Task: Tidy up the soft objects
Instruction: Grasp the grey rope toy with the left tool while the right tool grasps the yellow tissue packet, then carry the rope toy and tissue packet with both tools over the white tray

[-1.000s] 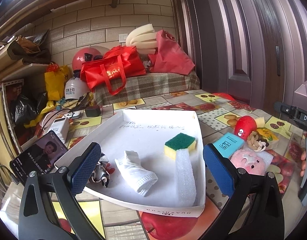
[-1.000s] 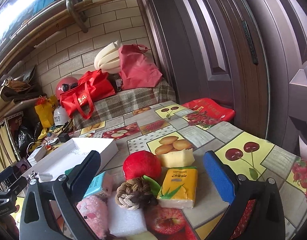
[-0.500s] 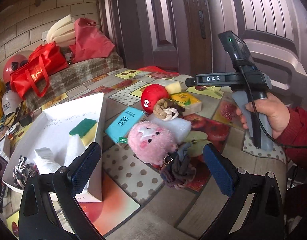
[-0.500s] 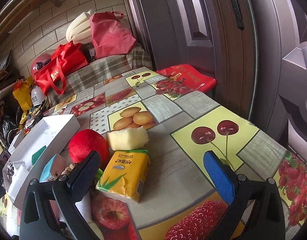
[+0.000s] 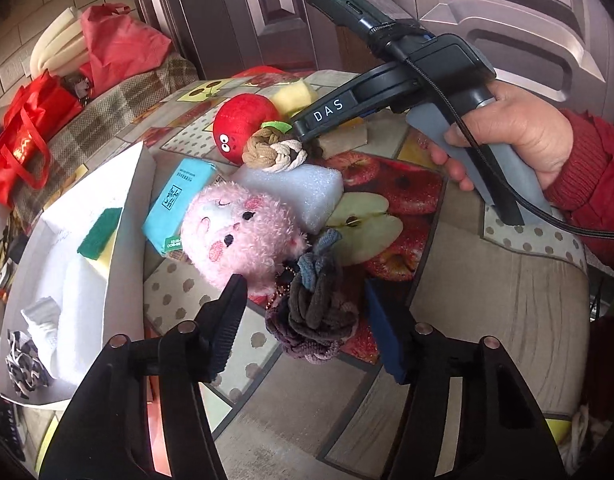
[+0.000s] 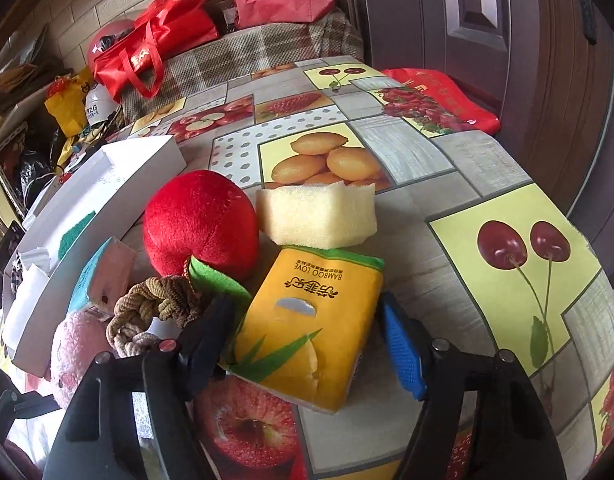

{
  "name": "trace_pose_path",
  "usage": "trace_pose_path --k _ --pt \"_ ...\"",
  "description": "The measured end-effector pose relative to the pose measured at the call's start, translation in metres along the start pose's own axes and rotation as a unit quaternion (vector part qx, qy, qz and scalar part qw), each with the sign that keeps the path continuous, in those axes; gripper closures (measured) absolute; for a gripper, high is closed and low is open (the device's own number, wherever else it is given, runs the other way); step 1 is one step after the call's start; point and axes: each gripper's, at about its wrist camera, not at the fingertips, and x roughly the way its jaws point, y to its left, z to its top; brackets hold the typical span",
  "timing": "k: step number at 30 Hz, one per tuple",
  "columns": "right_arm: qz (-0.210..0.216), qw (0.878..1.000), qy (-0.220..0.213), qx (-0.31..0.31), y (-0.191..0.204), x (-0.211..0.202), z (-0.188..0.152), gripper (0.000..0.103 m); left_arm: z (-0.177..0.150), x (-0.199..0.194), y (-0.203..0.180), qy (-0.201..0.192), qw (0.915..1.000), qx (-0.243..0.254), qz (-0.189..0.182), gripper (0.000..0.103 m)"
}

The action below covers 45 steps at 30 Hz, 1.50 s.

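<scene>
While closing: left gripper (image 5: 303, 312) half-narrowed around dark braided hair ties (image 5: 313, 320), pads not yet pressing; right gripper (image 6: 307, 336) likewise astride yellow tissue pack (image 6: 311, 328). Both items on tablecloth (image 6: 447, 168) beside white tray (image 5: 119, 264). Centre pads, squeeze gently before lifting.

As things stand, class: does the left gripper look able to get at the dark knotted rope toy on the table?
Probably yes. The left gripper has just been closing with the dark knotted rope toy between its fingers, and nothing covers the toy. The pink plush lies close beside the left finger and might be brushed.
</scene>
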Motion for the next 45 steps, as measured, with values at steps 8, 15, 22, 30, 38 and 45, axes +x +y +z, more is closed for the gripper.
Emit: trace_pose_path --k 8,15,22,30,38,45 --pt "0.037 0.994 -0.058 0.088 -0.035 -0.026 -0.009 0.054 -0.002 -0.02 -0.002 -0.049 0.9988 -0.002 0.01 0.083" --pt "0.031 0.976 -0.204 0.067 -0.023 -0.08 -0.021 0.054 -0.021 -0.068 0.036 -0.169 0.978 -0.104 0.065 0.082" --pt "0.061 0.973 -0.221 0.035 0.005 -0.087 -0.022 0.054 -0.043 -0.085 0.082 -0.2 0.9508 -0.199 0.129 0.082" --pt "0.072 0.971 -0.226 -0.019 0.037 -0.087 -0.026 0.054 -0.05 -0.087 0.099 -0.208 0.94 -0.209 0.171 0.082" --pt "0.09 0.97 -0.199 -0.11 0.097 -0.07 -0.031 0.054 -0.057 -0.081 0.137 -0.205 0.9232 -0.243 0.216 0.082" --pt "0.125 0.956 -0.203 -0.172 0.148 -0.062 -0.035 0.055 -0.062 -0.075 0.166 -0.199 0.9141 -0.262 0.236 0.082"
